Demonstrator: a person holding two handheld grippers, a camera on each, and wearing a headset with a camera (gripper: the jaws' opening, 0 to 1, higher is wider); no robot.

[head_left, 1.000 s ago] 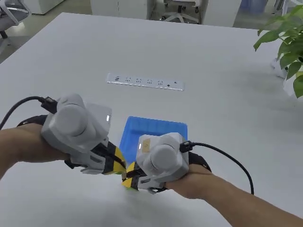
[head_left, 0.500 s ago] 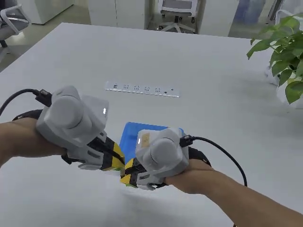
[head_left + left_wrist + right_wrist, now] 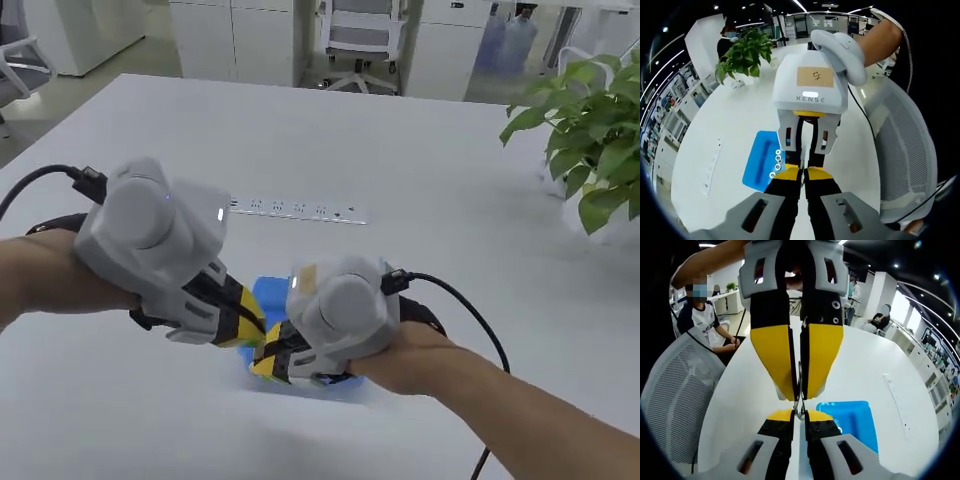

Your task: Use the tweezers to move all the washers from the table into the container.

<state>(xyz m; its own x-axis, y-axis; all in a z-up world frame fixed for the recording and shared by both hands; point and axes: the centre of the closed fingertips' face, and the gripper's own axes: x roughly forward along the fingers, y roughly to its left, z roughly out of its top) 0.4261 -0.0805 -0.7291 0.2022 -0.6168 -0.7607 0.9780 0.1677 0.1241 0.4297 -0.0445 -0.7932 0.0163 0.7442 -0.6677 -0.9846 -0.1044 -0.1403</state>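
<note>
Meeting tip to tip above the blue container (image 3: 756,167), the left gripper (image 3: 801,173) and right gripper (image 3: 800,415) are both pinched closed, apparently on the thin tweezers (image 3: 799,401).

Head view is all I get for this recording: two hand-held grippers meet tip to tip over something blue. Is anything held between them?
Observer: Yes. The right gripper view shows thin metal tweezers pinched in the left hand-held gripper, between its yellow jaws, and reaching down to the tips of the right hand-held gripper.
Operator: Is the right one shut too?
Observer: In the left gripper view its jaws stand closed together on the tweezers.
Operator: Any washers?
Observer: The left gripper view shows a row of small white washers at the near edge of the blue container; inside or beside it, I cannot tell.
</note>
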